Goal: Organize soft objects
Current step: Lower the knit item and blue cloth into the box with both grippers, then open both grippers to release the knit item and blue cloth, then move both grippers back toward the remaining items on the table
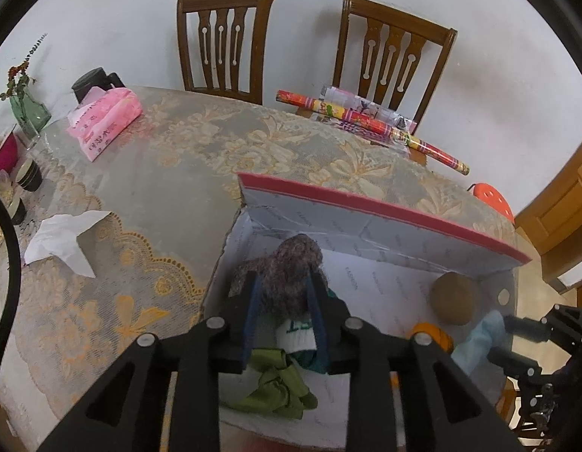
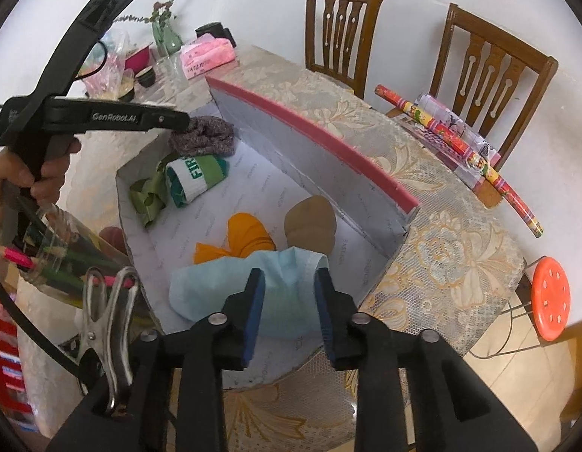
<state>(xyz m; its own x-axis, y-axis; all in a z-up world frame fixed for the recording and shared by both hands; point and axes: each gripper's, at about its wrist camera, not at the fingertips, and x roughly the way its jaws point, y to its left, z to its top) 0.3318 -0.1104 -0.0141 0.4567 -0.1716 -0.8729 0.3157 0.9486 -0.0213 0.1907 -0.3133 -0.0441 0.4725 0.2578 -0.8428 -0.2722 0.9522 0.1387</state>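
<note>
An open cardboard box with a red-edged lid stands on the lace-covered table. My left gripper hangs over its left end. The jaws are slightly apart around a grey-brown knitted piece that rests in the box. Below it lie a white-and-green sock and a green cloth. My right gripper is open at the box's near end, and a light blue cloth lies between its fingers. An orange cloth and a tan round soft piece sit mid-box.
A pink tissue pack, a green vase, cups and a crumpled white tissue sit left on the table. Wrapping-paper rolls lie on a chair. An orange stool, a pencil jar and a metal clip are near.
</note>
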